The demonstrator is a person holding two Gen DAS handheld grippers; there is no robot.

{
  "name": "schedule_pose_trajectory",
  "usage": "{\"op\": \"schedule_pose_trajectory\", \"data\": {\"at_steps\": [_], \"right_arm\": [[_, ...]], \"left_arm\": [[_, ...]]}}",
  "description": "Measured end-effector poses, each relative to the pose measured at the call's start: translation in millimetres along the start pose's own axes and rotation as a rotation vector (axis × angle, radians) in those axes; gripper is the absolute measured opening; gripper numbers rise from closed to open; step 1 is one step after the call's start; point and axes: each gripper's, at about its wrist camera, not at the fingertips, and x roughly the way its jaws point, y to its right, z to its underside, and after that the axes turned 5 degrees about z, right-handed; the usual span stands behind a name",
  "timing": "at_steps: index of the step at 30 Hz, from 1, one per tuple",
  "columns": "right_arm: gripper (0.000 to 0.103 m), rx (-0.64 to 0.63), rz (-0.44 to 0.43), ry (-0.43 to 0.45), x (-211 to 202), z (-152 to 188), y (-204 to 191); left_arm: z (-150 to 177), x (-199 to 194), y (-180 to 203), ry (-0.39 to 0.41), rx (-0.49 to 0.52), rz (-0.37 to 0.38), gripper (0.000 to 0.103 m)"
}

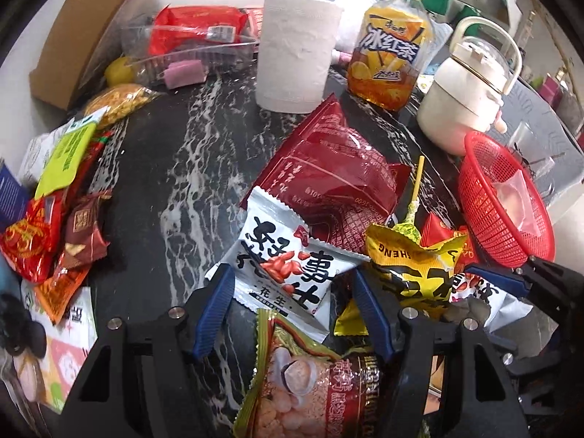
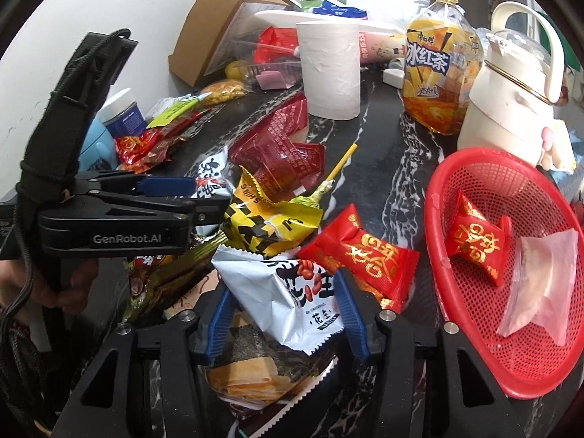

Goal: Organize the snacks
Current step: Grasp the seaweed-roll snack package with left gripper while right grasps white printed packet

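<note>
The table (image 2: 383,168) is black polished stone with white veins, glossy. On it, the toilet roll (image 2: 332,73) is soft matt paper. Behind the roll, the box (image 2: 204,36) is plain brown cardboard. Right of the roll, the basket (image 2: 471,376) is shiny red plastic mesh. The peanut packet (image 2: 292,299) is smooth, crinkled white foil film.

Red mesh basket (image 2: 474,372), black white-veined table (image 1: 164,182), white peanut packet (image 2: 292,292), blue-padded fingers (image 2: 350,310).
</note>
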Motion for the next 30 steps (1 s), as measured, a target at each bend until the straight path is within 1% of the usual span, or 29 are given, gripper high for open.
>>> {"op": "schedule_pose_trajectory", "data": {"at_steps": [2,3,4,5,6,9,10,15,20,27,30], "right_arm": [[0.051,-0.001,0.0,0.001,-0.2,0.3,0.3],[0.05,-0.002,-0.001,0.001,-0.4,0.5,0.3],[0.05,-0.006,-0.001,0.002,-0.6,0.6,0.1],[0.05,-0.008,-0.002,0.003,-0.6,0.5,-0.2],[0.049,-0.009,-0.005,0.004,-0.7,0.7,-0.3],[0.047,-0.007,-0.01,0.008,-1.2,0.6,-0.7],[0.046,-0.006,-0.01,0.01,-1.7,0.9,-0.6],[0.042,0.009,-0.029,0.015,-6.5,3.4,1.7],[0.041,0.014,-0.039,0.013,-12.9,10.2,1.9],[0.041,0.024,-0.069,0.007,-26.9,23.9,1.5],[0.039,0.028,-0.075,0.011,-34.3,31.6,1.2]], "left_arm": [[0.3,-1.5,1.6,0.02,0.022,0.005,0.064],[0.7,-1.6,2.5,0.025,0.033,0.006,0.058],[1.0,-1.3,3.5,0.016,0.038,0.008,0.041],[2.0,0.0,3.9,0.003,0.039,0.009,0.035],[2.5,-0.5,3.7,0.006,0.038,0.011,0.035],[3.7,-3.0,4.6,0.0,0.029,0.037,0.025],[4.7,-3.8,5.4,-0.003,0.026,0.042,0.023],[14.0,-9.5,13.1,-0.008,0.015,0.048,0.023],[27.2,-17.5,18.5,-0.015,-0.007,0.067,0.023],[39.2,-31.7,28.8,0.005,-0.002,0.075,0.023],[42.3,-36.9,34.4,0.016,-0.003,0.06,0.023]]}}
